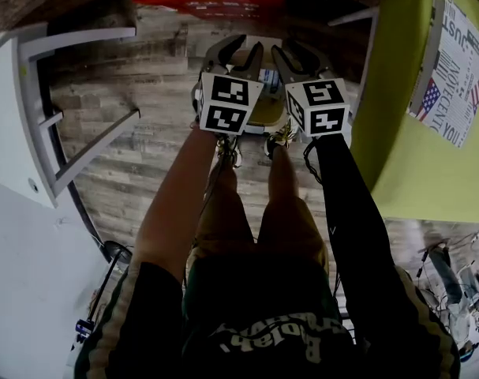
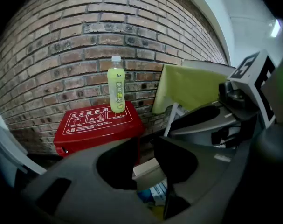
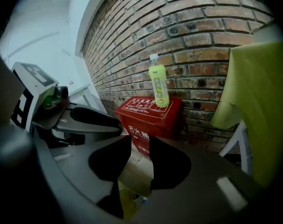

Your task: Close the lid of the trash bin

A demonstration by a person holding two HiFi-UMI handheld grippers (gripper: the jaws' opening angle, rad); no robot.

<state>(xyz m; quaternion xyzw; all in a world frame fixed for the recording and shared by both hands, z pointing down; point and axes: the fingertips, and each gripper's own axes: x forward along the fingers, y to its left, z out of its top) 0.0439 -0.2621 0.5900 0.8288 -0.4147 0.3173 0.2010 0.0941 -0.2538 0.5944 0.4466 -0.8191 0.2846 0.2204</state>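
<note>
In the head view both grippers hang side by side over a small trash bin [image 1: 264, 110] on the wood floor, which they largely hide. My left gripper [image 1: 241, 54] stands open; in its own view the gap between its dark jaws [image 2: 145, 143] shows the bin's pale lid [image 2: 148, 169] below, with blue-and-white packaging [image 2: 155, 192] in the bin. My right gripper [image 1: 301, 58] is open too; through its gap [image 3: 140, 141] I see the beige lid [image 3: 134, 171] and a yellow liner [image 3: 127, 200]. Neither gripper's pads press on anything I can see.
A red box [image 2: 97, 125] stands against the brick wall just behind the bin, with a green drink bottle [image 2: 116, 84] upright on it. A yellow-green cloth [image 1: 397, 93] hangs over a table at the right. A white frame [image 1: 42, 109] stands at the left.
</note>
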